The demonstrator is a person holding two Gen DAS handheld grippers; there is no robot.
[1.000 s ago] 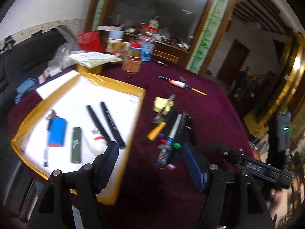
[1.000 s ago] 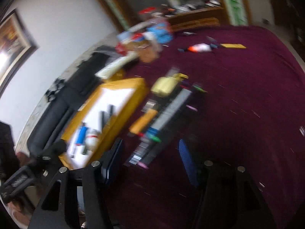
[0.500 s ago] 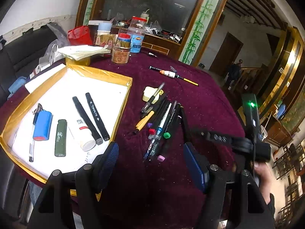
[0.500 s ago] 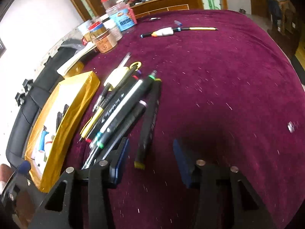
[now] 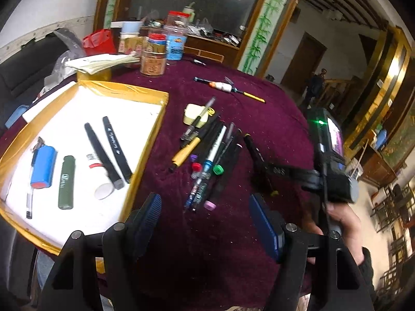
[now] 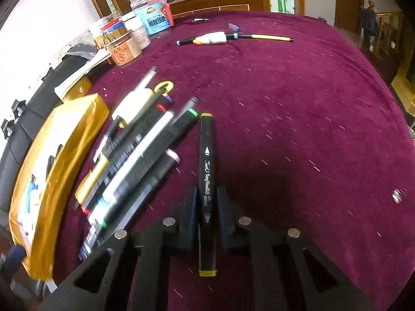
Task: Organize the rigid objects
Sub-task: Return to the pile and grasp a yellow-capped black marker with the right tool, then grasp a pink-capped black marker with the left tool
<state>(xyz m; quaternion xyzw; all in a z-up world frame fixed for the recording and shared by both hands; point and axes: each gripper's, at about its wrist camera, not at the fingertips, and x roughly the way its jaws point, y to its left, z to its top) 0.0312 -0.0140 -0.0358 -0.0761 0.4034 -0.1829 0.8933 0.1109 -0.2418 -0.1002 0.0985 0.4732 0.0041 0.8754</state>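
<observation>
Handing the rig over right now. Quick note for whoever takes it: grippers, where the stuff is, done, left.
Right gripper: jaws have just been closing, now shut on the black marker with yellow ends, which lies on the maroon cloth beside the pen pile.
Left gripper: open, empty, hovering over the near end of the pile.
Done: the gold-rimmed tray already holds two black markers, a blue cylinder, a green lighter-like stick, a white tube and a pen.
Left: move the gripped marker to the tray, then the rest of the pile, likely the loose pen farther back too.
</observation>
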